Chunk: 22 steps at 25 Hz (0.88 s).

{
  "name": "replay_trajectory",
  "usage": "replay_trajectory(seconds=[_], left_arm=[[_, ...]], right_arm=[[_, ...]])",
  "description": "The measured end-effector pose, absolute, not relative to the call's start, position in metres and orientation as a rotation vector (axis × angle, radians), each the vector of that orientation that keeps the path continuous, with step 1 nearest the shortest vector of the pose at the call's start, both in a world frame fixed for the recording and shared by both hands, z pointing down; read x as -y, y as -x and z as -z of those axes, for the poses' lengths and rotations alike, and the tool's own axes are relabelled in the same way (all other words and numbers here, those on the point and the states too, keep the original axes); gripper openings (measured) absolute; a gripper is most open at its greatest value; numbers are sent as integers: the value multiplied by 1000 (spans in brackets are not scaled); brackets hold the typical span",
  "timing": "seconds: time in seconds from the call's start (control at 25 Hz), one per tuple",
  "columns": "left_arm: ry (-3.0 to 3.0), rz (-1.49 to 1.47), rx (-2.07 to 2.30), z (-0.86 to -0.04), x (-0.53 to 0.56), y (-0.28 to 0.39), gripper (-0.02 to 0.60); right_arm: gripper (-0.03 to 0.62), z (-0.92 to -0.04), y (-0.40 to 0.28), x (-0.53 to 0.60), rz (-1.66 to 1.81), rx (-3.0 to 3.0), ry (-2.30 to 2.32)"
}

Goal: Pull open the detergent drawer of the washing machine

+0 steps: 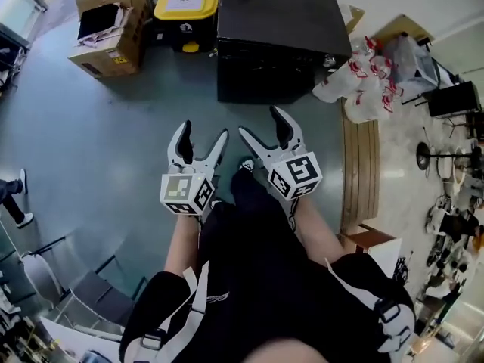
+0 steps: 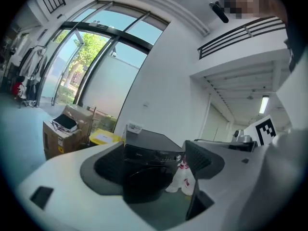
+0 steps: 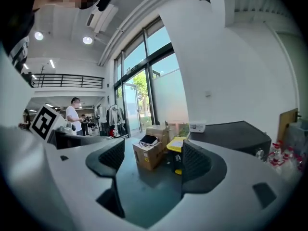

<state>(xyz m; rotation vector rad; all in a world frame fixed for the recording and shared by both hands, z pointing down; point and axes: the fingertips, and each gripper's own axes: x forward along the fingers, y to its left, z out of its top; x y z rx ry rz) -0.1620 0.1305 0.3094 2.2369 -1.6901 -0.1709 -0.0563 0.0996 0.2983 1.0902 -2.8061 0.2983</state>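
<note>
Approach step: left gripper (image 1: pixel 204 133) and right gripper (image 1: pixel 262 123), jaws apart and empty, hover short of the upper-centre washing machine (image 1: pixel 280 29); next, reach its drawer.

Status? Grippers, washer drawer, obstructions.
Left gripper open, empty. Right gripper open, empty. Washing machine ahead, untouched. Yellow-lidded bin beside it, off the path.

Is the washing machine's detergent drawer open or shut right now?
Shut, it seems: the washing machine shows a straight front edge from above and a flush front panel in the left gripper view.
</note>
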Motion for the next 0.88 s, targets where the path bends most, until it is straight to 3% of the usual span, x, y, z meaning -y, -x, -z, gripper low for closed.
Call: replay_trajectory(seconds=[0.36,0.88], left_arm=[[-2290,90,1595,-329,-23,112,385],[-2176,-100,1582,-434,84,98,385]], right_arm=[[387,-319,-8,-2,-336,2756,-1213],[374,-419,-23,99,-462,2635,-1164]])
